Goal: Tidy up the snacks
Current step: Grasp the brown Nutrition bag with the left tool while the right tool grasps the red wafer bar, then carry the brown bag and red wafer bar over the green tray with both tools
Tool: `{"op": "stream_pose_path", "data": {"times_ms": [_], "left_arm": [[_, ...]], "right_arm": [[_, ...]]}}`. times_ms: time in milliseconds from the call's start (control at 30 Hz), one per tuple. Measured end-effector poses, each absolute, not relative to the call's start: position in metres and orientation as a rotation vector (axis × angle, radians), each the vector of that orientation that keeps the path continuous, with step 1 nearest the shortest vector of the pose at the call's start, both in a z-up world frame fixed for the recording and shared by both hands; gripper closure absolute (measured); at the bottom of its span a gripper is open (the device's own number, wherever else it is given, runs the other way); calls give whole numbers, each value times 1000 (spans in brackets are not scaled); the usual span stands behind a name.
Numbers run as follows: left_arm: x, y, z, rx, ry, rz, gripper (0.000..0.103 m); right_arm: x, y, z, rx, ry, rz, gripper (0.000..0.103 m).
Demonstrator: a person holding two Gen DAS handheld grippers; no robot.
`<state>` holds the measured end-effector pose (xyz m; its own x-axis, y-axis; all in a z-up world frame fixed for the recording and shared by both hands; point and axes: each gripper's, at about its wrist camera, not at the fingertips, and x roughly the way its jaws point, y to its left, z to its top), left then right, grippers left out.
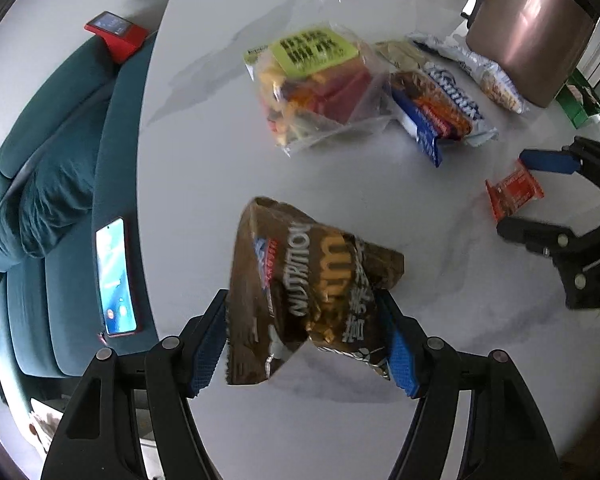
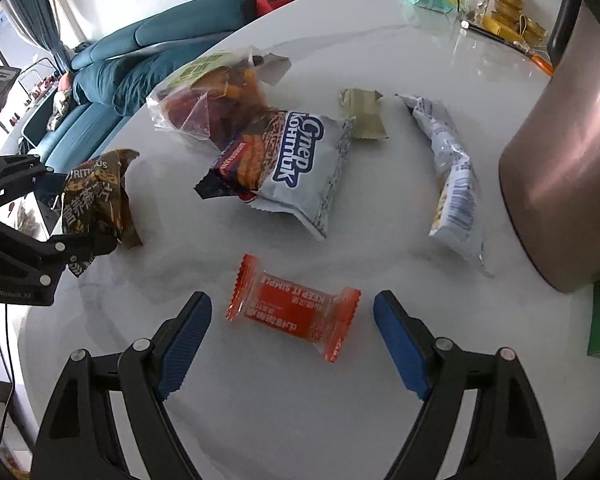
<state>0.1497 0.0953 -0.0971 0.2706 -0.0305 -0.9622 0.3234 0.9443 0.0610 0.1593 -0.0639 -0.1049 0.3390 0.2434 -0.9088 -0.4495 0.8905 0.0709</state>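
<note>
While most snacks lie loose across the bench (image 2: 340, 420), sorting looks barely begun; no bin or grouped row for them shows in either view.

Item 1, bronze canister (image 2: 564, 168): stands at the bench's right edge; whether it has any role in the task cannot be told.

Item 2, clear bag (image 2: 208, 96) of mixed sweets with a green label: lies at the far left of the cluster, untouched.

Item 3, white-and-blue pack (image 2: 300, 168): overlaps the near edge of the clear bag, unsorted.

Item 4, long white pack (image 2: 452, 176): lies just beside the canister, unsorted.

Item 5, brown pack (image 1: 308, 288): clamped between the pads of the left tool (image 1: 304, 340), crumpled at the grip, and seemingly lifted off the bench. This is the one piece in hand; its destination is not evident.

Item 6, red bar (image 2: 292, 308): flat on the bench, between the fingers of the right tool (image 2: 292, 340), which stands wide open around it without touching. Likely next to be picked.

Item 7, olive wrapper (image 2: 362, 114): lies apart behind the white-and-blue pack, unsorted.

Remaining, by judgement: nearly everything.
</note>
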Motion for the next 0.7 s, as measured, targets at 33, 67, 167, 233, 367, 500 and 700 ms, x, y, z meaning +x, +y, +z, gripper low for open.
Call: {"op": "stream_pose_path", "data": {"times_ms": [33,67,167,233,367,500,700], "left_arm": [[149,95,-100,266,1279,-244,39],[150,96,-100,256,1275,-250,39],[149,96,-102,252,1270,-255,40],[150,93,-102,258,1266,-260,43],[153,92,-98,232,1260,-271,54],[156,89,-96,220,1247,-274,65],[159,93,-93,196,1223,-249,73]], "right_arm": [[159,-63,-104,-219,1135,453,34],[159,-63,-105,-220,1134,452,38],[159,-61,-105,-228,1128,455,48],[159,-60,-105,-236,1123,458,55],[156,-56,-105,-254,1111,473,87],[153,-57,-104,-252,1108,481,92],[150,-63,-103,-233,1106,482,94]]}}
